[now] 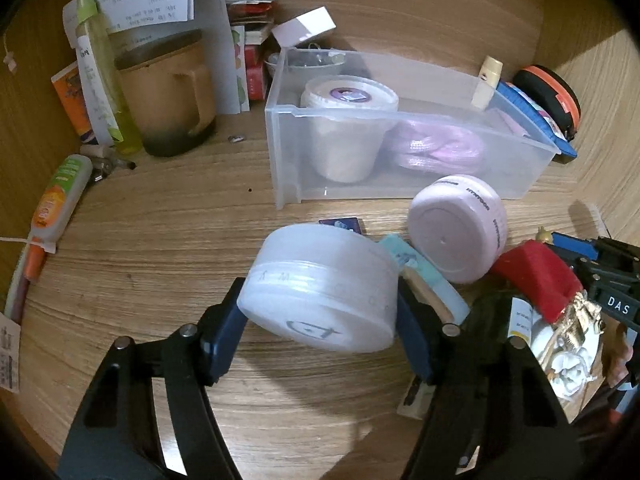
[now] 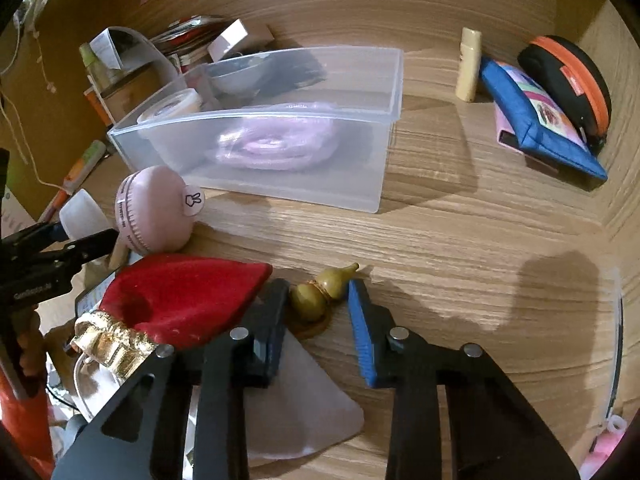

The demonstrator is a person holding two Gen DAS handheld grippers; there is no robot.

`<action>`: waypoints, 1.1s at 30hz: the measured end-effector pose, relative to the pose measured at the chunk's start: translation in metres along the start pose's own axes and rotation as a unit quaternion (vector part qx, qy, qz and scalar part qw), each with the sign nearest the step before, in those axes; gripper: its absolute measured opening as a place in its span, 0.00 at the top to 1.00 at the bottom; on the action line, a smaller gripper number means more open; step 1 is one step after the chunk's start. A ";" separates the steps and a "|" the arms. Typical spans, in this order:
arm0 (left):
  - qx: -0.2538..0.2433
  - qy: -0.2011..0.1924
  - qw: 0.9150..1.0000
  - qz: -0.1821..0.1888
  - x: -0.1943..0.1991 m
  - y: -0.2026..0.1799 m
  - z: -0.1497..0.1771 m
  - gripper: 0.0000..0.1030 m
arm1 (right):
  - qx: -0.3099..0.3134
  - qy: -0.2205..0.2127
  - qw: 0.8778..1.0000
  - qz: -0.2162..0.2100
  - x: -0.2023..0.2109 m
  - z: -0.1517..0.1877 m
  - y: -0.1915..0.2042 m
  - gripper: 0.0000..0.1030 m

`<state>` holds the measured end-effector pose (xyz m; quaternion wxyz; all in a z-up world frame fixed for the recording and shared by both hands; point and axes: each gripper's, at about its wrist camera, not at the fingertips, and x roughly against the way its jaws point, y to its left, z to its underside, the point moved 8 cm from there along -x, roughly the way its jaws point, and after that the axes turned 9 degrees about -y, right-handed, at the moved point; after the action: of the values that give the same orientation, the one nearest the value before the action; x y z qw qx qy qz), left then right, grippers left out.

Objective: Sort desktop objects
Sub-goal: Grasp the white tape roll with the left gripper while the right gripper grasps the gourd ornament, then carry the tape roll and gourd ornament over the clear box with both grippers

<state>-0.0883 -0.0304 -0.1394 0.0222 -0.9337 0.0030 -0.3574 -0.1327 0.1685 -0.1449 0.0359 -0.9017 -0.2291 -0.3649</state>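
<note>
My left gripper (image 1: 320,312) is shut on a round white plastic jar (image 1: 320,292) and holds it tilted above the wooden desk. A clear plastic bin (image 1: 400,184) stands behind it, holding a white tub (image 1: 348,120) and a pink coil (image 1: 436,148). A pink round case (image 1: 460,228) lies on its side in front of the bin. My right gripper (image 2: 320,300) is open around a small olive gourd figurine (image 2: 320,292) on the desk. The pink case (image 2: 156,212) and the bin (image 2: 280,184) also show in the right wrist view. The left gripper shows at the left edge there (image 2: 80,240).
A red pouch (image 2: 180,296) with a gold ornament lies left of the gourd. A tan mug (image 1: 172,92), a green bottle (image 1: 104,68) and papers stand at the back left. A blue pouch (image 2: 536,120), an orange-black case (image 2: 568,80) and a cream tube (image 2: 468,64) lie at the back right.
</note>
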 end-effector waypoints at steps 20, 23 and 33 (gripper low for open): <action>0.018 -0.072 0.997 -0.006 0.044 0.007 -0.041 0.33 | -0.012 -0.088 0.996 0.019 0.039 -0.052 -0.010 0.73; 0.019 -0.080 0.997 -0.003 0.049 0.006 -0.048 0.33 | -0.002 -0.104 0.994 0.022 0.048 -0.065 -0.007 0.73; 0.008 -0.107 0.994 0.001 0.060 0.000 -0.076 0.33 | 0.013 -0.157 0.987 0.021 0.069 -0.107 0.004 0.73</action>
<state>-0.0950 -0.0351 -0.0428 0.0298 -0.9663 -0.0011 -0.2556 -0.1562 0.1666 -0.0192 0.0193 -0.9518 -0.2179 -0.2151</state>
